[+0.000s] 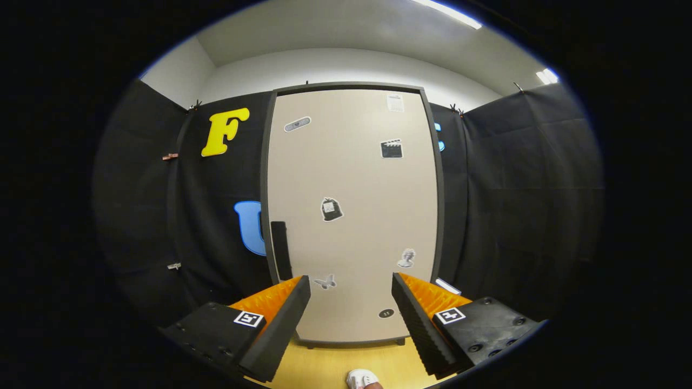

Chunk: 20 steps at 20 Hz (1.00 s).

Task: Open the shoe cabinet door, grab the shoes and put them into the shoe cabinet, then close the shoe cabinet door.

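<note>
Facing the shut shoe cabinet door (pixel 351 216) with my hand-held gripper (pixel 351 302) spread and holding nothing.

I note the tall pale door fills its dark frame, standing on a wooden floor (pixel 335 367) against the booth's black cloth wall (pixel 519 205). A dark vertical handle (pixel 280 249) sits at the door's left edge, just beyond my left finger. Small stickers (pixel 331 209) dot the panel. A white shoe (pixel 361 378) lies on the floor between my fingers, its near part cut off.
</note>
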Each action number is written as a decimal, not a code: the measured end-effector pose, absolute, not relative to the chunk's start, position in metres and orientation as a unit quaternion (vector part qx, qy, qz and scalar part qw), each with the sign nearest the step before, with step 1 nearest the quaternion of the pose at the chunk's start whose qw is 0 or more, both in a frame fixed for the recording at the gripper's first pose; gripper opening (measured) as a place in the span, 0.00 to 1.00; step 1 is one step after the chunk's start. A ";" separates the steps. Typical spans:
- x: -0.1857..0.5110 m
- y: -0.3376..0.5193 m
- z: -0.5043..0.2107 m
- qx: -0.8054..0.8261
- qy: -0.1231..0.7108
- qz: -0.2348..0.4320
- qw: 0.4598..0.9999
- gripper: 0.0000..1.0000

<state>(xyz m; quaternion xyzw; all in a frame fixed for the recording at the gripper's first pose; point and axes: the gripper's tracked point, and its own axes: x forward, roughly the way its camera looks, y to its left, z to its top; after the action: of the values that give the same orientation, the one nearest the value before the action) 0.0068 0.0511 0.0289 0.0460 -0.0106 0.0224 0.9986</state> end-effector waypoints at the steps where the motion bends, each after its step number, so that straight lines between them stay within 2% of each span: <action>1: 0.014 0.065 0.032 0.049 -0.012 0.031 0.998 0.99; 10: 0.088 0.160 0.023 0.022 -0.020 0.053 0.998 0.98; 18: 0.153 0.185 0.000 0.019 -0.005 0.042 0.999 0.98; 20: 0.162 0.188 -0.003 0.018 -0.003 0.040 0.999 0.93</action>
<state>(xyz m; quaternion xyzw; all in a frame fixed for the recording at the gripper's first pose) 0.1619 0.1884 -0.0029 0.0177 -0.0032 0.0397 0.9990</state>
